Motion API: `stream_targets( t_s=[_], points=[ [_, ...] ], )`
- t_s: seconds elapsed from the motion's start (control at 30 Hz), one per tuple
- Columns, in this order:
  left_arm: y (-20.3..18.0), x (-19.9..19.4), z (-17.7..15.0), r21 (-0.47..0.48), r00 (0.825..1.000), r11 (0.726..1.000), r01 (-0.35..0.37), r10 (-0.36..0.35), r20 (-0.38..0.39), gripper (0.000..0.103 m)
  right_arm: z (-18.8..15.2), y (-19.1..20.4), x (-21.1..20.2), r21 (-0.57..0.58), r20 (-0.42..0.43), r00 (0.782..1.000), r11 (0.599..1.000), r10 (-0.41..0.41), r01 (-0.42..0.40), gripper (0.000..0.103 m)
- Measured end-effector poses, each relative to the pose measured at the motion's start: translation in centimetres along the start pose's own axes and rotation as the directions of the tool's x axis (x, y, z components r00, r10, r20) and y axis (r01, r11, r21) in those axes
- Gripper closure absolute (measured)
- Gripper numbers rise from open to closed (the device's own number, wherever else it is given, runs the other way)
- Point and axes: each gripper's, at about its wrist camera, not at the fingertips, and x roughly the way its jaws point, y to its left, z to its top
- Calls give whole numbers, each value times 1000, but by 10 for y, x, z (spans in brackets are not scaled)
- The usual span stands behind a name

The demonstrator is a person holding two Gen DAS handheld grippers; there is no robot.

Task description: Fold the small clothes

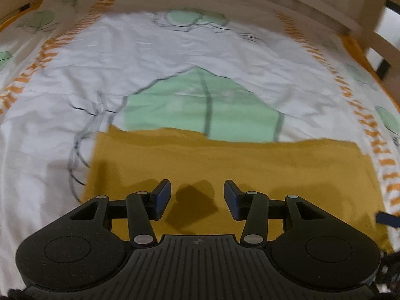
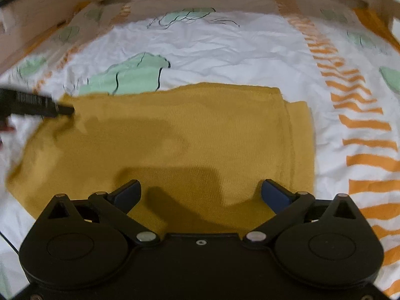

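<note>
2 hand-held grippers (image 1: 197, 197) (image 2: 200, 195) agape above mustard garment (image 2: 175, 137).

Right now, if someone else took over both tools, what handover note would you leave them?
Left tool: open, holding nothing, hovering over the mustard garment.
Right tool: open wider, also empty, over the same garment.
Garment: lies flat on the printed bedsheet as a rough rectangle; on its right side, a second layer's edge pokes out from under the top layer, so at least one fold seems done.
Left to do: whether further folds are needed I cannot tell; neither tool grips any cloth.
</note>
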Motion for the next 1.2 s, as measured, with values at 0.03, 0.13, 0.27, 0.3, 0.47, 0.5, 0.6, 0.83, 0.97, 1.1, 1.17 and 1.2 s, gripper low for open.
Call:
stream_targets(
  t_s=[0.03,0.13,0.27,0.3,0.47,0.5,0.6,0.83,0.97,1.1,1.17,1.2],
  points=[
    [-5,0,-2,9,1000,1000,15,-15,-6,58,3,-7,-1,38,-13,999,999,38,-38,1],
    [-17,-1,-8,19,998,998,58,-58,-6,58,11,-30,-2,163,-57,986,976,156,-145,1],
    [-32,5,-15,49,996,996,73,-71,-48,58,11,-64,-10,336,-24,976,921,217,-197,0],
    [-34,7,-16,51,996,996,68,-65,-62,58,10,-71,-12,367,-18,975,909,221,-199,0],
    [-41,13,-22,66,995,996,57,-51,-89,58,9,-92,-22,413,-11,988,900,156,-138,0],
    [-41,15,-23,61,995,997,56,-51,-89,58,9,-95,-21,419,-18,987,898,159,-137,0],
    [-38,18,-24,15,995,999,52,-50,-88,57,8,-101,-10,449,-56,977,879,206,-160,0],
    [-45,21,-22,57,994,997,50,-44,-104,52,-1,-117,6,581,-43,955,785,294,-216,0],
    [-44,25,-21,75,993,995,64,-56,-106,50,-3,-126,8,633,-22,945,736,327,-241,0],
    [-40,25,-19,46,990,995,83,-77,-114,48,-6,-134,9,658,-3,935,705,354,-265,0],
    [-42,26,-12,23,988,997,76,-72,-138,48,-5,-134,9,660,-3,934,702,358,-267,0],
    [-42,26,-7,4,986,997,77,-76,-145,48,-5,-133,9,655,-8,933,707,359,-266,0]
  ],
)
